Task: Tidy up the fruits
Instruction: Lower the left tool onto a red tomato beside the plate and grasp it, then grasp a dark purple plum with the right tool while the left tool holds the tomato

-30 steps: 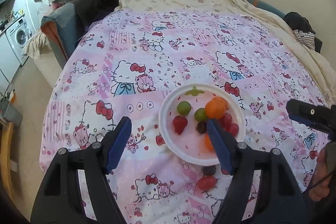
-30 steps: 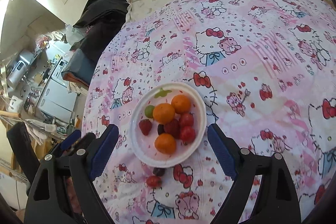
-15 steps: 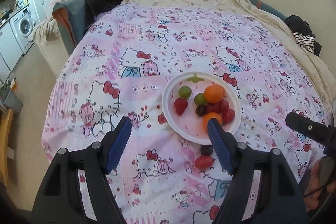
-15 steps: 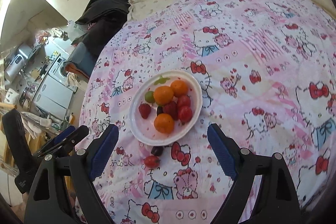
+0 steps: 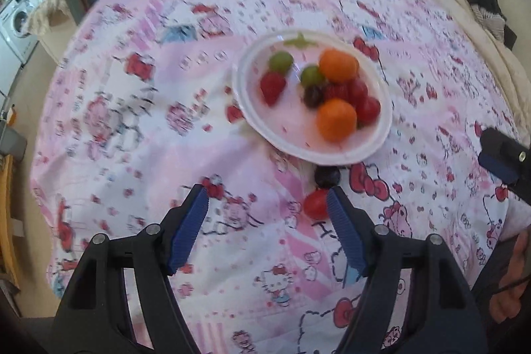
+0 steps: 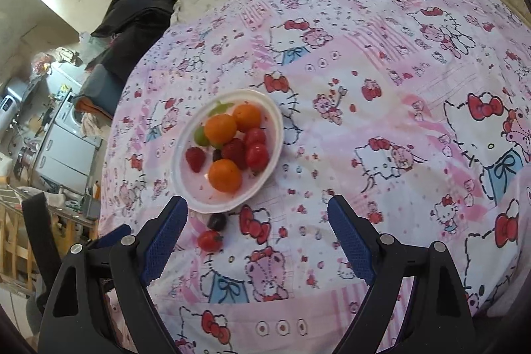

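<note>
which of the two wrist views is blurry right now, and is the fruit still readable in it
Left wrist view: motion-smeared across the pink cartoon-print bedsheet, though the white round plate and its orange fruits stay recognisable. Right wrist view: sharp, with the small red tomato and dark grape crisp; strong fisheye bending at the edges.

Both hand-held grippers have drawn back from the white round plate [image 5: 381,135] toward the bed's near edge; the left hand-held gripper [image 5: 267,214], earlier straddling it, now flanks the red tomato [image 5: 315,204].

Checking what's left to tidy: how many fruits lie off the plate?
2: a dark grape on the bedsheet just beside the plate rim, and a tomato nearer the grippers. None seem hidden.
</note>
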{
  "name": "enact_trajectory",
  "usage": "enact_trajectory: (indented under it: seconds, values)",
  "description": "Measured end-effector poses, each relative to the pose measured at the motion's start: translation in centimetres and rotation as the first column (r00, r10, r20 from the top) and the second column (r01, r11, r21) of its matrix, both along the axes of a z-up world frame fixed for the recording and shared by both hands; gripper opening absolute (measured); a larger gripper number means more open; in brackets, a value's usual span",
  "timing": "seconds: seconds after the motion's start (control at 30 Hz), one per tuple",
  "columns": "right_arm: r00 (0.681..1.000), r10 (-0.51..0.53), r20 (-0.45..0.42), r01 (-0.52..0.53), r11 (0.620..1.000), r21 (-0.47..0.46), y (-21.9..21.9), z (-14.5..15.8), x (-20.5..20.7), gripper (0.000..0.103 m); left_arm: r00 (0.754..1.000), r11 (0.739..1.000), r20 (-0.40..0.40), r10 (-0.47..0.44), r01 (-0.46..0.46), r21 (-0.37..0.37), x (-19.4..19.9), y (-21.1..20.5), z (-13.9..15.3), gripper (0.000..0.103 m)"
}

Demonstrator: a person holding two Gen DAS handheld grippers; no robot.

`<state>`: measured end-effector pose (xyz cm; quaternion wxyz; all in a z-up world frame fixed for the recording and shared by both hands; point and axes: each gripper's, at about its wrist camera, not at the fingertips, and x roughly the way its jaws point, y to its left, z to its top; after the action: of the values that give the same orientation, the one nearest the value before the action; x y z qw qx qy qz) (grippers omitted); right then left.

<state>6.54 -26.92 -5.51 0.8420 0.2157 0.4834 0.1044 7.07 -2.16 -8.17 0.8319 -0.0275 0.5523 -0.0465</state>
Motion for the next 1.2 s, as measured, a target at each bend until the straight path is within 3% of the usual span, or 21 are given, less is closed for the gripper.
enact_trajectory:
  seconds: [0.2, 0.33, 0.47, 0.53, 0.73, 1.0, 1.17, 1.2]
  values:
    - [0.999, -0.028, -0.032, 0.029, 0.999, 0.015, -0.9, -0.6, 0.4, 0.089, 0.996, 0.997, -0.043, -0.075, 0.075, 0.000, 0.9, -3.1, -2.4, 0.070]
    - [0.999, -0.028, -0.041, 0.029, 0.999, 0.014, -0.9, -0.7, 0.4, 0.089, 0.988, 0.992, -0.105, -0.117, 0.120, 0.022, 1.7, -4.5, -4.7, 0.050]
    - [0.999, -0.018, -0.045, 0.019, 1.000, 0.008, -0.6, -0.8, 0.5, 0.089, 0.984, 0.988, -0.095, -0.147, 0.151, 0.037, 1.8, -5.2, -4.9, 0.045]
    - [0.999, -0.015, -0.044, 0.015, 1.000, 0.003, -0.5, -0.8, 0.6, 0.089, 0.981, 0.986, -0.098, -0.165, 0.168, 0.017, 1.8, -5.3, -4.8, 0.031]
    - [0.999, 0.001, -0.050, -0.001, 1.000, -0.010, 0.1, -1.1, 0.7, 0.089, 0.984, 0.985, -0.073, -0.165, 0.167, 0.031, 1.3, -5.1, -4.2, 0.031]
    - [0.997, 0.036, -0.071, -0.038, 0.999, -0.030, 1.0, -1.6, 0.7, 0.089, 0.994, 0.997, -0.080, -0.075, 0.076, 0.011, -0.3, -1.4, -2.2, 0.031]
    - [0.983, 0.143, -0.114, -0.151, 0.986, -0.066, 4.6, -3.3, 1.8, 0.087, 0.999, 0.999, -0.037, 0.029, -0.028, 0.031, -0.8, 2.1, 0.0, 0.031]
    - [0.979, 0.169, -0.118, -0.179, 0.980, -0.083, 5.5, -3.6, 1.9, 0.082, 0.998, 0.998, -0.031, 0.054, -0.053, 0.032, -0.7, 2.9, 0.3, 0.031]
